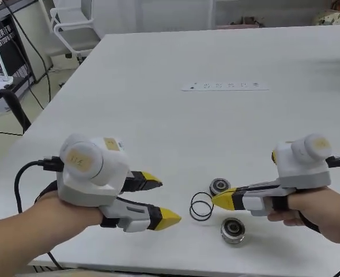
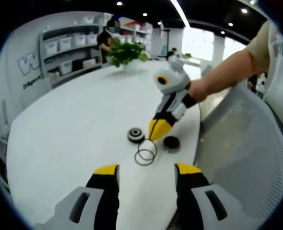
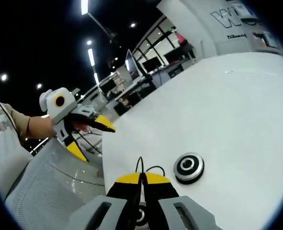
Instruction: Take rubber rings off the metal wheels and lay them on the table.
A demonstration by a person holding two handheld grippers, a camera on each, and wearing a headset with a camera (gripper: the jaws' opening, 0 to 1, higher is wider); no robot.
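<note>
Rubber rings (image 1: 200,206): two thin black loops, overlapping, on the white tabletop (image 1: 187,127).
Metal wheels (image 1: 219,186): one just beyond the rings to their right, the second wheel (image 1: 233,229) just nearer, also to their right.
Right gripper (image 1: 219,199): jaws pressed together at the rings' right edge, seemingly pinching a loop.
Left gripper (image 1: 160,199): left of the rings, apart from them, jaws spread wide, holding nothing.

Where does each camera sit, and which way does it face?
Head view: on the headset, looking down at the left hand-held gripper, right hand-held gripper, both forearms.
Left gripper view: behind its open jaws, facing the right one.
Right gripper view: behind its shut jaws, facing the left one.
All share the thin black rubber rings.
</note>
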